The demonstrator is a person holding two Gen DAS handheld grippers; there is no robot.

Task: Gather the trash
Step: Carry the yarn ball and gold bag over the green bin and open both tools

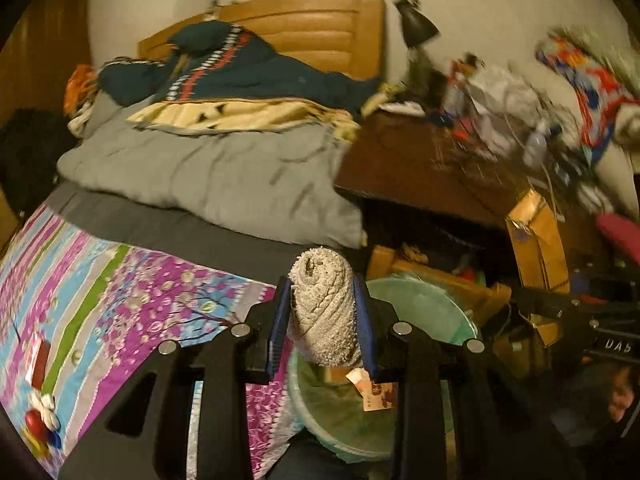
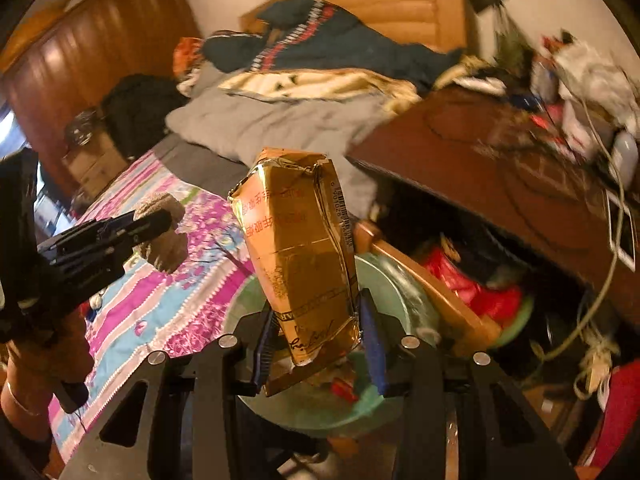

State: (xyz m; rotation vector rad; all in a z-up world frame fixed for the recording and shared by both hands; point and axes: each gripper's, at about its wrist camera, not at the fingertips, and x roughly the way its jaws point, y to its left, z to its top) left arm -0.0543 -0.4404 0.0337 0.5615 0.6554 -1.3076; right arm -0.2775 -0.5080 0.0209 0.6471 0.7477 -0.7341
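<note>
Trash in both grippers: left gripper (image 1: 322, 316) has its fingers clamped on a rolled beige cloth (image 1: 324, 312), right gripper (image 2: 320, 328) is clamped on a crushed gold carton (image 2: 300, 256), both above a green bin (image 1: 424, 308). Left view alone shows paper scraps (image 1: 374, 394) inside the bin. Right view alone shows a red wrapper (image 2: 344, 388) in it and the left gripper side-on over the floral bedspread (image 2: 168, 308). Cluttered brown desk (image 1: 412, 164) sits beside the bed.

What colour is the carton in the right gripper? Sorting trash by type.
Gold carton, red print; right wrist view.
</note>
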